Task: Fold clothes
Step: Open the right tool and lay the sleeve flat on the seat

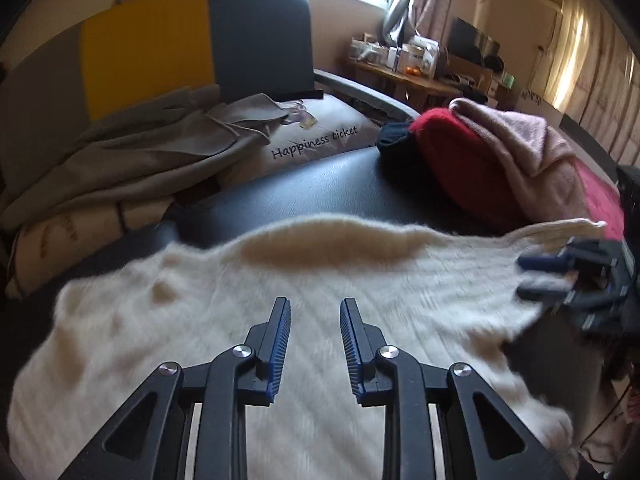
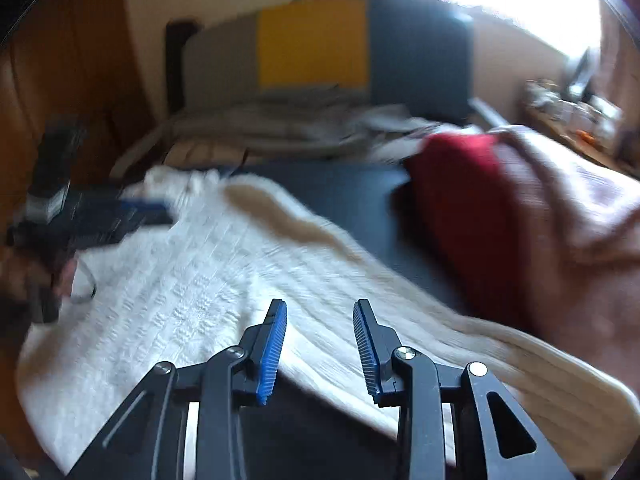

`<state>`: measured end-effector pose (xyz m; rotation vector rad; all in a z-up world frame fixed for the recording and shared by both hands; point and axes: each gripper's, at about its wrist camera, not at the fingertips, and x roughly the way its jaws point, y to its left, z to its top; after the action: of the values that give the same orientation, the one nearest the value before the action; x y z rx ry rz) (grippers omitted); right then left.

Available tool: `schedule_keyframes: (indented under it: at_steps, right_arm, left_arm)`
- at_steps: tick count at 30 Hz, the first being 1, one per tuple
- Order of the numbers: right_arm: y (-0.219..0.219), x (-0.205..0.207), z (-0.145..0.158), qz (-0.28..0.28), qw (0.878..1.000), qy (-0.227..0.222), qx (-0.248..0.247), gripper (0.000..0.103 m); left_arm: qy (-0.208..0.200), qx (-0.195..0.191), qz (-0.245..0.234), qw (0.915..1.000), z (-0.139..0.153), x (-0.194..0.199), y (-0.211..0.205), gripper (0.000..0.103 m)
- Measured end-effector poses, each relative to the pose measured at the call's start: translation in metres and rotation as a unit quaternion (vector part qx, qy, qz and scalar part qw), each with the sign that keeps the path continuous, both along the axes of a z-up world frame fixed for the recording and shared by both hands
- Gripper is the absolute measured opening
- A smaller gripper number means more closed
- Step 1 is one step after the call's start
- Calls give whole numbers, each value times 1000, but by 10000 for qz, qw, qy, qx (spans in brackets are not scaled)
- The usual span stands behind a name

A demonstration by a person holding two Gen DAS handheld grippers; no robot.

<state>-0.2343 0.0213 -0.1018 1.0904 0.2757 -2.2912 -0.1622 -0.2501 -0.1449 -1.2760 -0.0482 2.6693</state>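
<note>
A cream knitted sweater [image 1: 280, 280] lies spread flat on a black padded surface [image 1: 320, 184]; it also shows in the right wrist view [image 2: 192, 280]. My left gripper [image 1: 315, 304] is open and empty, hovering over the middle of the sweater. My right gripper [image 2: 320, 306] is open and empty over the sweater's near right edge. The right gripper also shows at the right of the left wrist view [image 1: 532, 276], its fingers apart over the sweater's right end. The left gripper appears blurred at the left of the right wrist view [image 2: 152, 212].
A red and pink pile of clothes [image 1: 500, 160] sits on the far right of the surface. Beige garments [image 1: 140, 160] and a printed cushion [image 1: 320, 136] lie behind on a sofa with a yellow and grey back [image 1: 160, 48]. A cluttered desk [image 1: 420, 64] stands by the window.
</note>
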Motion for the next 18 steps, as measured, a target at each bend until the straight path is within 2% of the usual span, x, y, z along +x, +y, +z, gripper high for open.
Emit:
schedule_keyframes:
  at_steps: [4,7,9,11,14,16,18]
  right_arm:
    - [-7,-39,-34,-273,9985,-346,318,34]
    - [8,-59,-46,-627,9968,-357,342,34]
    - [11,-64,-48,-750,9964,-156,369,35]
    - [14,-67,-51,-831,9958,67,373,35]
    - [23,-70,-52,-977,9949,62,234,35]
    - [28,-70,-51,-1041,9944,31,149,35]
    - [28,-69,-51,-1087,9940,22,131,35]
  left_arm:
    - [-136,41,-51,9999,-19,-40,8,25]
    - [-255,54,158,9995,-36,-71,10,25]
    - [-76,19,372,9993,-39,-84,12,25]
    - [4,-15,517,9987,-41,-90,14,25]
    - [94,-159,612,9980,-43,-90,20,26]
    - [13,-88,593,9982,-38,-89,18,26]
    - [-52,155,585,9982,-28,-78,13,26]
